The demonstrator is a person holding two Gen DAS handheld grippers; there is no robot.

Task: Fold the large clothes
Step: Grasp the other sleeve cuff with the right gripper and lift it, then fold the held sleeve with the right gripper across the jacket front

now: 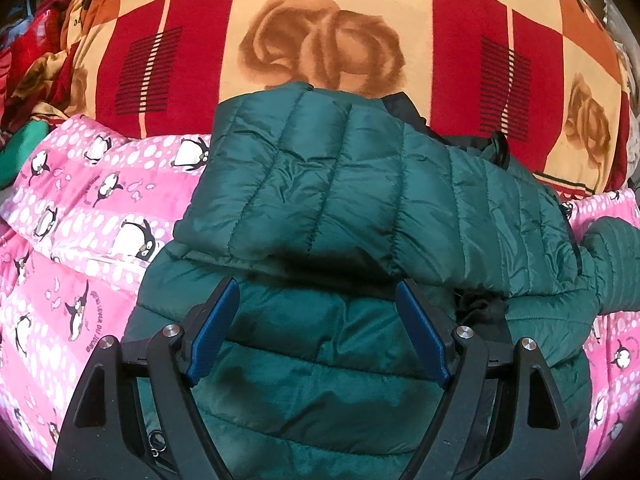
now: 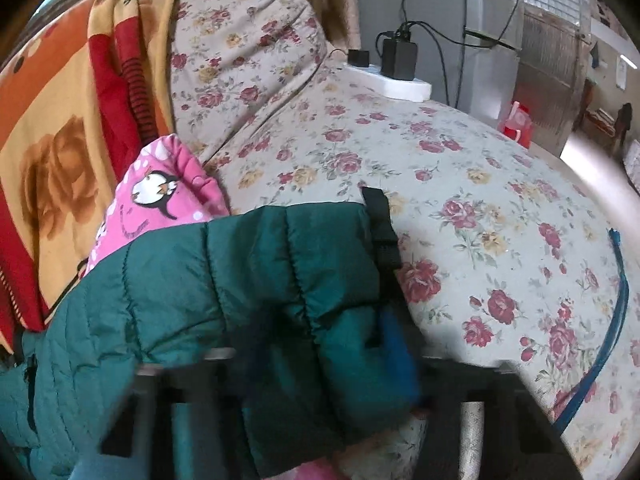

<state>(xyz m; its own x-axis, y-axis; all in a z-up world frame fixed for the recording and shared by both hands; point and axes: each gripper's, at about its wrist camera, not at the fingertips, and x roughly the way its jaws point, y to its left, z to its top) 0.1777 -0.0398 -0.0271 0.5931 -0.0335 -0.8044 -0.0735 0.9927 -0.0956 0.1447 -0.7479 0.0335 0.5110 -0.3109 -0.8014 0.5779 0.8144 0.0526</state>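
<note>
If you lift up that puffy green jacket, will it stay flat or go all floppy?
Probably floppy: the green jacket already bends over itself and its sleeve droops across the right gripper. Its puffy quilted sections suggest it's light. The shiny fabric may slip.

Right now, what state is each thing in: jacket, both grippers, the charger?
Jacket: one sleeve folded across the body, lying on the pink blanket.
Left gripper: open, over the jacket.
Right gripper: shut on the sleeve.
Charger: plugged in, cables attached.
</note>
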